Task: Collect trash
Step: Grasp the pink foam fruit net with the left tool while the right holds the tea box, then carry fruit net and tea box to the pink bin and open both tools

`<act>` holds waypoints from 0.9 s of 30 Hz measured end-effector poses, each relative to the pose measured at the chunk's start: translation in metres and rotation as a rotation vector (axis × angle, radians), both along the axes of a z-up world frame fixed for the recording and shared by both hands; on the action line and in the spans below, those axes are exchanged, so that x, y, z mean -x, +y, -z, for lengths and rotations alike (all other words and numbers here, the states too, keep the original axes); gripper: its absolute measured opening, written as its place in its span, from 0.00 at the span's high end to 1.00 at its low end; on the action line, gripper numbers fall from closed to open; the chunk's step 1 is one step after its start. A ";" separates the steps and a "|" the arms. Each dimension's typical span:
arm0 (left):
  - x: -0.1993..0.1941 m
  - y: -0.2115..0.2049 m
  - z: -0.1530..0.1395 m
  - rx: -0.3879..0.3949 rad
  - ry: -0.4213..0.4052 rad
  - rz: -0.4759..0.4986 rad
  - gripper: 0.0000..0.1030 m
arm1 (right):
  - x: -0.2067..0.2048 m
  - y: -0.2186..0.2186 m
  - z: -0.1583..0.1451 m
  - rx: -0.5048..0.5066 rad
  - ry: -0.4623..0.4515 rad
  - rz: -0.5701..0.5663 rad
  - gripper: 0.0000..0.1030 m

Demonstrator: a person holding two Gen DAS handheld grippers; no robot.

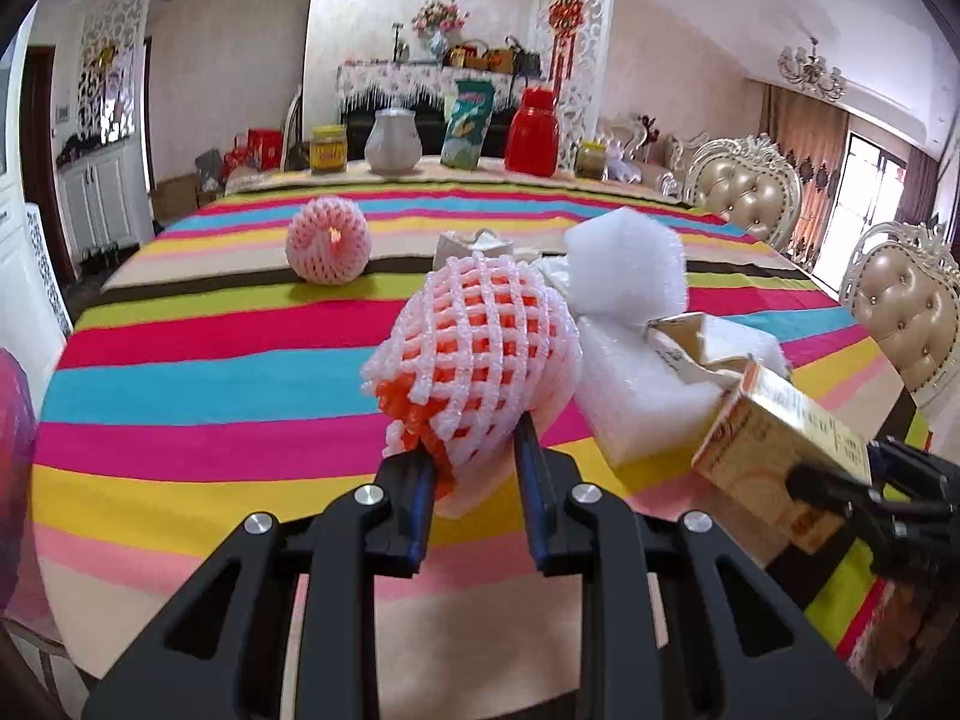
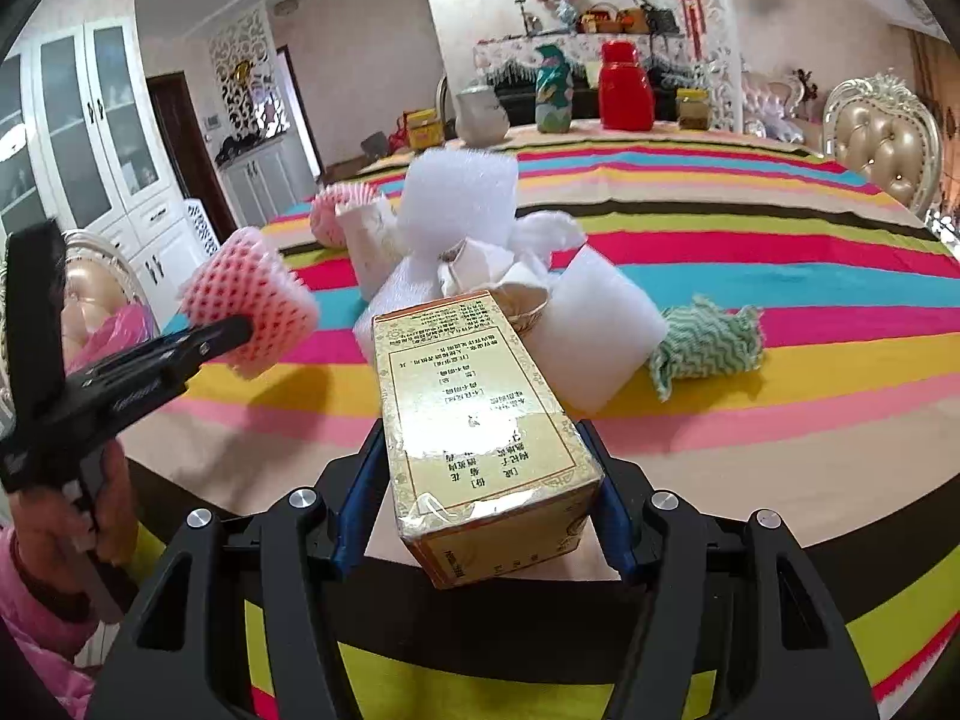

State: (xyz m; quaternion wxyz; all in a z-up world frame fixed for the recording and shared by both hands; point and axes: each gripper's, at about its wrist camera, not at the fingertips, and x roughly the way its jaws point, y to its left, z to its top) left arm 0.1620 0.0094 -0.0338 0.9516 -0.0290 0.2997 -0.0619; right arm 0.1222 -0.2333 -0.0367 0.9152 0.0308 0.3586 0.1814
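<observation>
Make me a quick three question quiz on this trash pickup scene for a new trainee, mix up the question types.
1. True or false: the left gripper holds the pink foam fruit net.
2. What does the right gripper grip? A) red jar B) gold box C) green cloth
3. Fill in: a second foam net lies on the ______ tablecloth.

Key: 1 true; 2 B, the gold box; the green cloth lies on the table; 3 striped.

A bench draped in a multicoloured striped cloth [image 1: 240, 360] is flanked by tufted beige chairs with ornate carved frames [image 1: 747, 192], while white glass-fronted cabinets [image 2: 90, 138] and a curtained bright window [image 1: 870, 180] are seen beyond.
</observation>
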 end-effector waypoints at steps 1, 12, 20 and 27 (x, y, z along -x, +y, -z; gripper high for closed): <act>0.006 0.000 -0.003 -0.008 -0.022 0.000 0.76 | 0.001 0.000 -0.001 0.000 -0.011 0.004 0.43; 0.037 0.005 -0.017 -0.005 -0.131 0.003 0.76 | 0.018 0.011 -0.017 -0.042 -0.141 0.018 0.44; 0.050 0.016 -0.020 -0.004 -0.175 -0.020 0.76 | 0.031 0.027 -0.033 -0.104 -0.264 -0.032 0.44; 0.061 0.032 -0.022 0.004 -0.194 -0.046 0.76 | 0.022 0.047 -0.027 -0.103 -0.216 -0.053 0.44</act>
